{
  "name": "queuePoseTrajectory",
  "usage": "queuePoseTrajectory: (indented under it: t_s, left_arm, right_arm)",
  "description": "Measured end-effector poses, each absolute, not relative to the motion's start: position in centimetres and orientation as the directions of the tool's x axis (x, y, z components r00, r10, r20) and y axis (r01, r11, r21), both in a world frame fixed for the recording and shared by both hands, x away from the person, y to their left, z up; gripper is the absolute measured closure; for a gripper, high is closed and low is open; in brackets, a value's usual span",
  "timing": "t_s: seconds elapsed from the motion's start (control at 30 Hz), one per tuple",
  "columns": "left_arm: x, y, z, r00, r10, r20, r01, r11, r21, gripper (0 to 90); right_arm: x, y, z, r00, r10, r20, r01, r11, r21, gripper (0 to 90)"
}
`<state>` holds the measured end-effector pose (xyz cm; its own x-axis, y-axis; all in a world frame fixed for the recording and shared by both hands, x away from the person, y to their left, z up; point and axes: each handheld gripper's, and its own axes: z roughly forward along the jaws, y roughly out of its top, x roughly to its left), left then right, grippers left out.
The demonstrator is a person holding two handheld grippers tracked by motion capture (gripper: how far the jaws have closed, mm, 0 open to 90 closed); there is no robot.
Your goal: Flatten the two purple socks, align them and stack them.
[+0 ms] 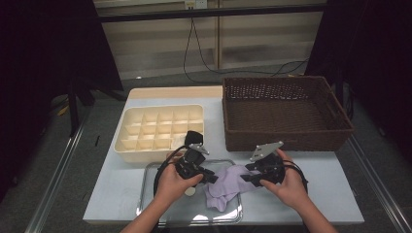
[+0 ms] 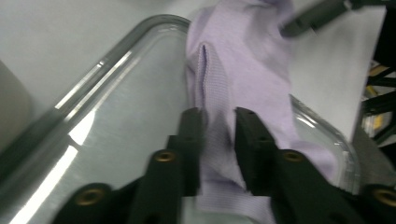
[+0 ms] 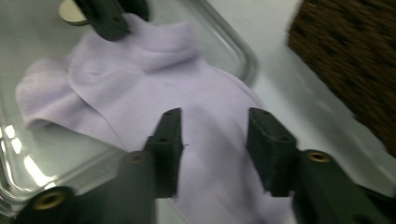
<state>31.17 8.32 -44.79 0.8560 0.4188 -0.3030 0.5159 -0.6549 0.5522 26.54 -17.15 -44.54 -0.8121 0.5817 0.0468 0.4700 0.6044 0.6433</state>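
**Lilac cloth draped over the tray's right rim, a gripper at each end**

Nearest the person, a shallow clear plastic tray with rounded corners [image 1: 160, 194] sits at the near edge of the pale grey table [image 1: 340, 194]. A crumpled lilac knitted cloth [image 1: 226, 187] lies in the tray's right half and spills over its right rim onto the table. A small round cream-coloured disc [image 1: 190, 191] rests on the tray floor just left of the cloth.

The left gripper [image 2: 218, 122] is at the cloth's left end. In the left gripper view its black jaws stand slightly apart with a raised fold of the cloth running between them; the frame is too blurred to tell if the pads press on it. The right gripper [image 3: 214, 122] hangs over the cloth's right end, outside the tray. Its jaws stand apart above flat fabric, gripping nothing.

Farther back on the left, a cream rectangular plastic organiser box [image 1: 163, 131] stands just beyond the tray. Thin walls split it into many small square compartments, and those that can be seen into hold nothing. To its right, at the far right of the table, stands a large dark brown woven wicker basket [image 1: 286, 111] with an open weave near its rim; its inside shows bare wicker.
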Motion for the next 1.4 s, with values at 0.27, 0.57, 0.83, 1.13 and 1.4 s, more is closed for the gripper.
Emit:
queuePoseTrajectory:
  t_s: [0.27, 0.57, 0.83, 1.13, 1.4]
  left_arm:
    - [31.2, 8.5, -44.8, 0.863, 0.436, -0.256, 0.497, -0.641, 0.585, 26.3]
    - [30.9, 8.3, -45.0, 0.867, 0.426, -0.258, 0.491, -0.64, 0.591, 22.3]
    - [30.6, 7.8, -45.2, 0.888, 0.396, -0.233, 0.454, -0.678, 0.578, 21.6]
    - [30.1, 7.4, -45.5, 0.892, 0.385, -0.236, 0.447, -0.678, 0.584, 24.3]
    - [29.8, 6.6, -46.1, 0.934, 0.321, -0.155, 0.35, -0.745, 0.567, 39.2]
  right_arm:
    - [26.9, -14.3, -45.9, -0.849, 0.528, 0.004, 0.419, 0.67, 0.613, 44.4]
    - [26.9, -15.1, -46.0, -0.83, 0.557, 0.03, 0.46, 0.653, 0.602, 80.2]
    - [27.5, -16.5, -46.3, -0.772, 0.629, 0.095, 0.541, 0.571, 0.617, 83.7]
    - [27.6, -17.1, -46.3, -0.732, 0.675, 0.093, 0.572, 0.535, 0.621, 83.7]
    - [27.5, -17.1, -46.3, -0.734, 0.675, 0.079, 0.564, 0.54, 0.624, 83.2]
